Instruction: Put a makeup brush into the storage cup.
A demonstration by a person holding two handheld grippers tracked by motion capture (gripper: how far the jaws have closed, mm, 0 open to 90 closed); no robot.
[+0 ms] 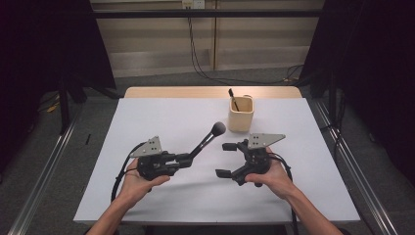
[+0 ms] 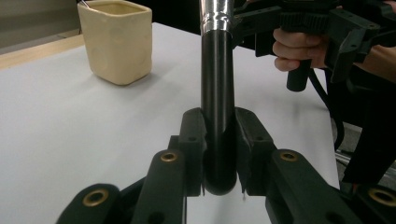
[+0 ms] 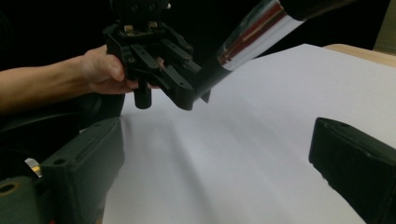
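Fingers (image 2: 252,140) of L gripper (image 2: 219,154) clamp brush (image 2: 218,107) handle.

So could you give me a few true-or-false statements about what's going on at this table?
1. The left gripper is clamped on the handle of a makeup brush. True.
2. The right gripper is also holding a brush. False: its jaws stand wide open with nothing between them.
3. The cream cup lies tipped over. False: it stands upright.
4. Something dark sticks up out of the cup. True.
5. The brush's head rests on the table. False: it points up, raised off it.
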